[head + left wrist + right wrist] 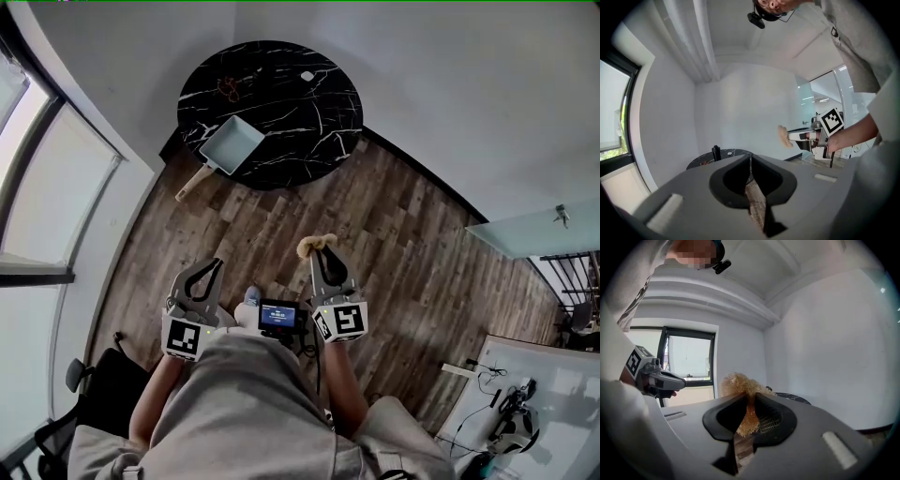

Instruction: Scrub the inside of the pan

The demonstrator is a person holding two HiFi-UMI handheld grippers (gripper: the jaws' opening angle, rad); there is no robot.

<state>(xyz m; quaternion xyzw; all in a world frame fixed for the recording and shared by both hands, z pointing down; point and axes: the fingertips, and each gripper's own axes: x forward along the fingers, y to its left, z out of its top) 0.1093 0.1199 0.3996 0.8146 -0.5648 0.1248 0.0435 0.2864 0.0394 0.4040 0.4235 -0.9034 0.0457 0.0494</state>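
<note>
On the black worktop (314,103) at twelve o'clock, the pan (232,143) lies well apart from both tools. The left tool (214,268) is pinched shut and empty, while the right tool (321,255) clamps a tan scourer (739,384). Left unbraced, the pan could skid off during scrubbing.

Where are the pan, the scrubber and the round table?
pan (232,143), head view, its pale inside.
scrubber (738,383), right gripper view, its fluffy tuft.
round table (292,122), head view, bare black top.

Tan fibrous scrubber (739,384) pinched between right gripper (749,399) jaws; rectangular pale-grey pan (231,144) upright, well ahead of both jaws.
</note>
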